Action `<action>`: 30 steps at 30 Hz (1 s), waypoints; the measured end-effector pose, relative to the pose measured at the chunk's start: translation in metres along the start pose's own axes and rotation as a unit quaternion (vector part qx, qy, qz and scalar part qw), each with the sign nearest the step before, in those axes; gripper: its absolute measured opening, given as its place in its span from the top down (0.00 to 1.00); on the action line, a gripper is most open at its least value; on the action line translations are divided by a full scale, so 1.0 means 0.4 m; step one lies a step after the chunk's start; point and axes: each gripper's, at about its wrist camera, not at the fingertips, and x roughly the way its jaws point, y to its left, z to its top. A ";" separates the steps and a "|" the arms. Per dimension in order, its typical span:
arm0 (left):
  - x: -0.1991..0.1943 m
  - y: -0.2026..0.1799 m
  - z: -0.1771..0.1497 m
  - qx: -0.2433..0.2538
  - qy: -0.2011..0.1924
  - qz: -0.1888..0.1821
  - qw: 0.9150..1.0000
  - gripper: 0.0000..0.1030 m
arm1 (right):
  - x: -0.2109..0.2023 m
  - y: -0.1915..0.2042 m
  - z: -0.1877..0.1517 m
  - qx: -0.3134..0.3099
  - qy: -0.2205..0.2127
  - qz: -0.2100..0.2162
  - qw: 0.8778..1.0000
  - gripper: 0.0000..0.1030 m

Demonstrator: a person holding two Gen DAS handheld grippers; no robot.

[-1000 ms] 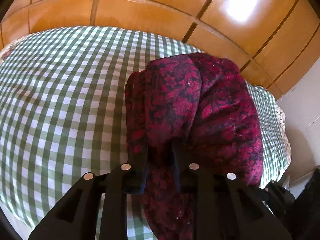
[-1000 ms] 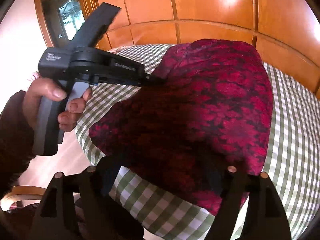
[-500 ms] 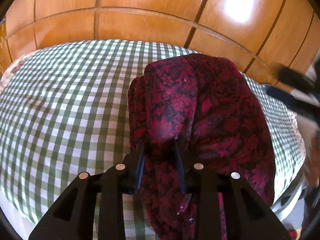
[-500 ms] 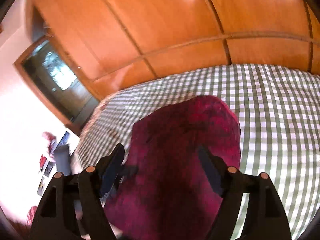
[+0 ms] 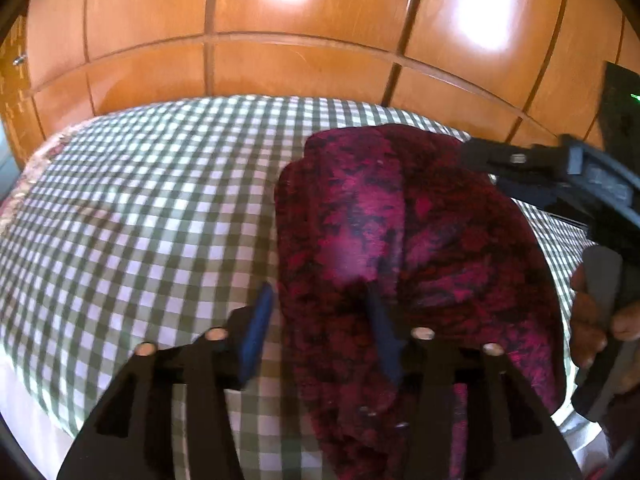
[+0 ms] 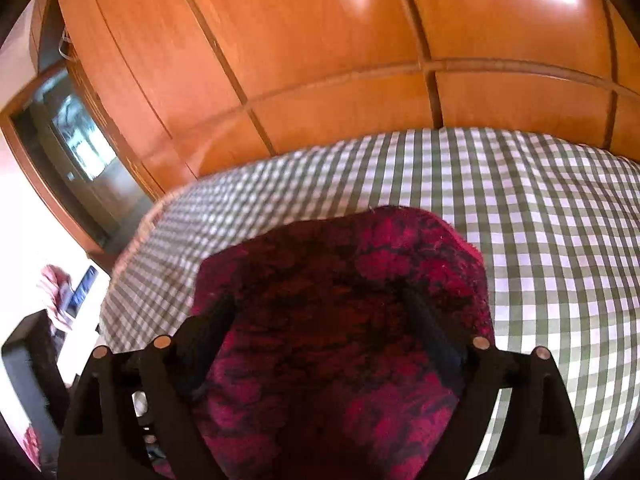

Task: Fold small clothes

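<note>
Crimson-and-black patterned cloth [image 5: 420,248] lies freshly folded on the checked bed [image 5: 140,208]; your left hand-held gripper [image 5: 320,316] is opening off it, right hand-held gripper [image 6: 320,312] widening, so smooth next.

We lose the near end of the red patterned garment [image 5: 420,240] below the bottom edge of the left wrist view, partly behind the left gripper [image 5: 316,316]. We cannot tell how many layers it is folded into. In the right wrist view the garment [image 6: 340,280] also runs out of the bottom edge, and the right gripper [image 6: 316,320] covers its sides. The bed [image 5: 140,200] is cut off at its near edge in both views. At the right of the left wrist view, a hand [image 5: 596,320] is clipped by the frame. Small things [image 6: 64,296] beyond the bed's left corner are too blurred to name.
</note>
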 end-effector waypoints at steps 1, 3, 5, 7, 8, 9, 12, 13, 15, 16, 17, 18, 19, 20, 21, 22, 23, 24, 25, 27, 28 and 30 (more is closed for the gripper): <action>-0.002 0.005 -0.002 -0.006 0.003 -0.005 1.000 0.51 | -0.020 0.010 -0.009 0.001 -0.003 0.003 1.000 0.14; -0.003 0.013 -0.002 -0.011 0.004 -0.008 1.000 0.51 | -0.058 0.011 -0.021 0.003 -0.008 0.004 1.000 0.13; -0.006 0.014 -0.004 -0.012 0.004 -0.008 1.000 0.51 | -0.087 -0.005 -0.034 0.012 -0.008 0.011 1.000 0.12; -0.011 0.012 -0.006 -0.010 0.003 -0.005 1.000 0.51 | -0.122 -0.020 -0.058 0.013 -0.006 0.013 1.000 0.10; -0.010 0.010 -0.004 -0.009 0.003 -0.004 1.000 0.51 | -0.137 -0.030 -0.072 0.016 -0.001 0.019 1.000 0.09; -0.010 0.010 -0.004 -0.007 0.003 -0.004 1.000 0.51 | -0.150 -0.041 -0.086 0.023 0.004 0.026 0.999 0.08; -0.004 0.017 -0.005 -0.011 0.002 0.002 1.000 0.39 | -0.177 -0.085 -0.136 0.053 0.022 0.063 0.996 0.02; 0.000 0.023 -0.008 -0.014 0.003 0.002 1.000 0.37 | -0.179 -0.096 -0.149 0.063 0.026 0.075 0.995 0.02; 0.010 0.033 -0.012 -0.017 0.007 -0.004 1.000 0.34 | -0.165 -0.131 -0.169 0.090 0.041 0.096 0.990 0.02; 0.018 0.041 -0.015 -0.018 0.008 -0.009 1.000 0.32 | -0.153 -0.149 -0.174 0.106 0.049 0.103 0.988 0.02; 0.025 0.049 -0.018 -0.016 0.010 -0.016 1.000 0.31 | -0.140 -0.166 -0.178 0.123 0.054 0.107 0.985 0.02; 0.032 0.058 -0.019 -0.014 0.012 -0.023 1.000 0.31 | -0.120 -0.186 -0.179 0.141 0.060 0.117 0.981 0.02; 0.037 0.067 -0.019 -0.013 0.013 -0.032 0.999 0.31 | -0.111 -0.195 -0.177 0.149 0.063 0.124 0.979 0.02; 0.042 0.075 -0.019 -0.014 0.013 -0.041 0.999 0.31 | -0.097 -0.206 -0.174 0.157 0.067 0.128 0.977 0.02; 0.048 0.085 -0.018 -0.015 0.015 -0.052 0.998 0.31 | -0.079 -0.214 -0.169 0.162 0.072 0.133 0.975 0.02; 0.056 0.096 -0.017 -0.016 0.019 -0.063 0.998 0.31 | -0.064 -0.219 -0.165 0.164 0.078 0.141 0.973 0.02; 0.062 0.104 -0.017 -0.016 0.021 -0.072 0.997 0.31 | -0.049 -0.223 -0.161 0.166 0.085 0.151 0.971 0.02; 0.067 0.111 -0.017 -0.015 0.021 -0.081 0.996 0.31 | -0.028 -0.228 -0.157 0.170 0.094 0.165 0.967 0.02; 0.072 0.119 -0.017 -0.014 0.022 -0.090 0.996 0.31 | -0.014 -0.232 -0.155 0.174 0.101 0.179 0.963 0.02; 0.082 0.134 -0.017 -0.017 0.024 -0.111 0.993 0.31 | 0.023 -0.238 -0.156 0.184 0.120 0.210 0.953 0.02; 0.089 0.146 -0.019 -0.025 0.027 -0.125 0.991 0.31 | 0.038 -0.241 -0.158 0.192 0.127 0.224 0.947 0.02; 0.101 0.168 -0.022 -0.042 0.032 -0.151 0.987 0.31 | 0.068 -0.244 -0.163 0.204 0.133 0.248 0.938 0.02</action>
